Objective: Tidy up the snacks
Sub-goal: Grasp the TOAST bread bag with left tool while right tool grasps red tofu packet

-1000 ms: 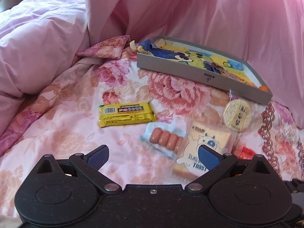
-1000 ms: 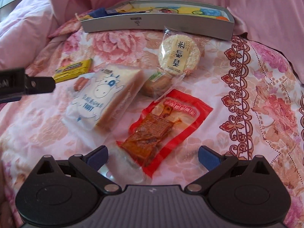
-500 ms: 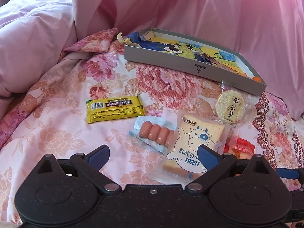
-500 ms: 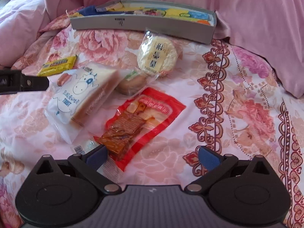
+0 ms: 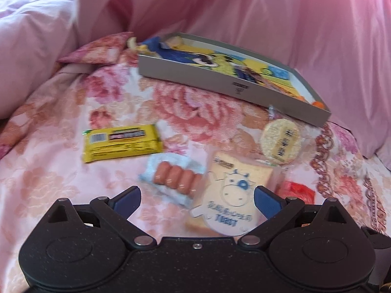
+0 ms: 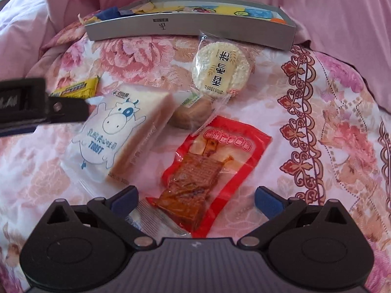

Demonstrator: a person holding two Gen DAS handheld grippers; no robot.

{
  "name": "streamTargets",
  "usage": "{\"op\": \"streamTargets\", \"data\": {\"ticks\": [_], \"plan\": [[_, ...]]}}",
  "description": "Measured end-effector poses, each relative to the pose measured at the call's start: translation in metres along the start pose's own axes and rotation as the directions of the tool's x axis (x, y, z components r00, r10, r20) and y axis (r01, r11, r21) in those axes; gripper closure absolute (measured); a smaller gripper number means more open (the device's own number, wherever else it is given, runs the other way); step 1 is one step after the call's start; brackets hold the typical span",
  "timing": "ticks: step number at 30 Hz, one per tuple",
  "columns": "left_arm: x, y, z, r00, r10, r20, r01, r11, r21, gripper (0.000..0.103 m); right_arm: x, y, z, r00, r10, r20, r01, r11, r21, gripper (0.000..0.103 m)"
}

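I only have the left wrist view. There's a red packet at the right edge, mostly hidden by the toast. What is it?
Observer: The red packet holds brown sauced pieces; it lies flat between the open right gripper fingers.
Operator: Anything hidden behind the toast?
Observer: Yes, a small round brown cake, wrapped, wedged between the toast and the rice cracker.
Operator: Is the red packet touching the box?
Observer: No, the box sits well beyond it.

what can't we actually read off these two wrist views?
- Round brown snack: right view, mostly under the rice cracker wrapper and toast pack; type unclear.
- Red pouch: left view, partly hidden behind the toast pack and a finger.
- Tray contents: right view, hidden by its front wall.
- Yellow bar label: left view, blurred.
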State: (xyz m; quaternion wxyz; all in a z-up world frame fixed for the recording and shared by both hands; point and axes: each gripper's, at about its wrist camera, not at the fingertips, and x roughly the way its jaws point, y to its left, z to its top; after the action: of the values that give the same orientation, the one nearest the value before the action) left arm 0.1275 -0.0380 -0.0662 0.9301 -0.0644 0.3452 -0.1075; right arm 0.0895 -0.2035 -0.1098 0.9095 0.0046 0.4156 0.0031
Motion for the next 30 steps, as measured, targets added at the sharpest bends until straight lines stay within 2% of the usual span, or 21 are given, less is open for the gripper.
{"op": "streamTargets", "data": {"ticks": [5, 9, 15, 21, 26, 30], "plan": [[0.007, -0.014, -0.001, 0.998, -0.053, -0.021, 0.054, 0.995, 0.081, 0.004, -0.012, -0.025, -0.003, 0.999, -0.043, -0.027, 0.042, 0.998, -0.041, 0.0], [0.015, -0.024, -0.003, 0.997, -0.062, -0.044, 0.068, 0.987, 0.145, 0.004, -0.026, -0.044, -0.004, 0.997, -0.073, 0.009, 0.074, 0.988, -0.133, 0.0], [0.029, -0.035, -0.009, 0.996, -0.012, -0.085, 0.035, 0.962, 0.272, 0.005, -0.025, -0.059, -0.005, 0.997, 0.06, 0.04, -0.056, 0.992, -0.112, 0.0], [0.043, -0.042, -0.013, 0.992, 0.007, -0.124, 0.035, 0.941, 0.337, 0.008, -0.005, -0.048, -0.003, 0.994, 0.084, 0.064, -0.071, 0.979, -0.19, 0.0], [0.051, -0.042, -0.013, 0.989, 0.003, -0.149, 0.047, 0.943, 0.33, 0.011, 0.006, -0.056, 0.002, 0.991, 0.111, 0.08, -0.099, 0.985, -0.139, 0.001], [0.051, -0.04, -0.012, 0.987, -0.018, -0.159, 0.067, 0.949, 0.309, 0.019, 0.004, -0.057, 0.001, 0.988, 0.125, 0.094, -0.112, 0.985, -0.129, 0.013]]}}
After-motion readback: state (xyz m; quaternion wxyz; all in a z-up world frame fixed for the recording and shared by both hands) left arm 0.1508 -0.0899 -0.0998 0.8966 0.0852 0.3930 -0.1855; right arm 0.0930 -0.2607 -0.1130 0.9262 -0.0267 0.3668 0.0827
